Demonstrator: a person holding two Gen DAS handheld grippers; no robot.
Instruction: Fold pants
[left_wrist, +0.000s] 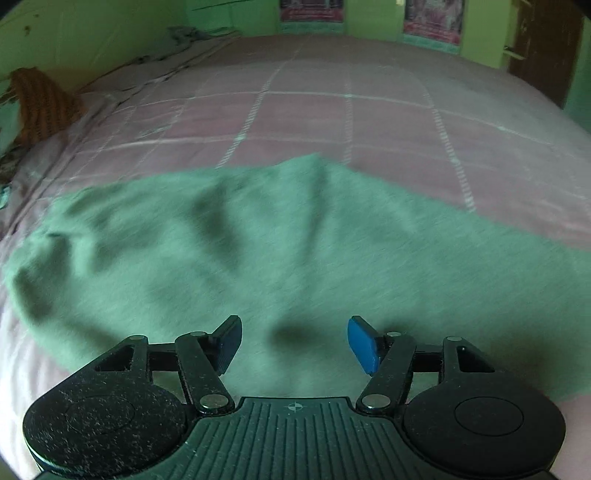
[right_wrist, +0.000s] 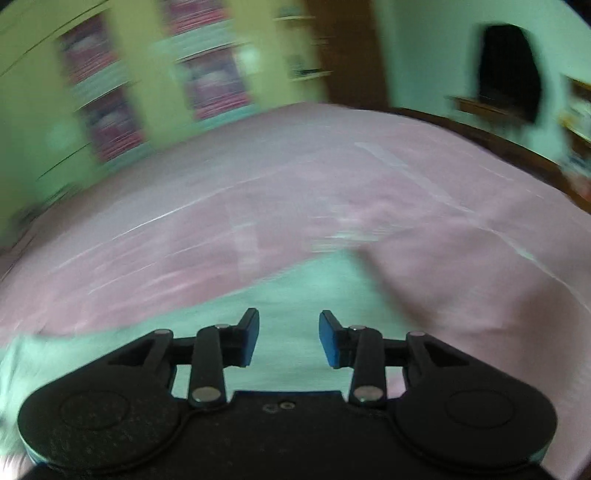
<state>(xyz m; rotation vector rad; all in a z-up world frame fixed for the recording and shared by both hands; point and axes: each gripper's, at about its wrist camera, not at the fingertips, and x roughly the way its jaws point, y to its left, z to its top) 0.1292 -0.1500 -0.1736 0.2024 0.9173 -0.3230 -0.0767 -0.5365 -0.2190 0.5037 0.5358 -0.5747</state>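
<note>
Green pants lie spread and rumpled across a pink checked bedsheet, filling the lower half of the left wrist view. My left gripper hovers over the near part of the cloth, open, with nothing between its blue pads. The right wrist view is blurred. In it a narrower pale green strip of the pants runs under my right gripper, which is open, its pads apart and gripping nothing. The bedsheet stretches beyond it.
An orange-brown knitted cloth lies at the bed's far left edge. Green walls with posters stand behind the bed, and a dark wooden door is at the right. A dark niche shows on the right wall.
</note>
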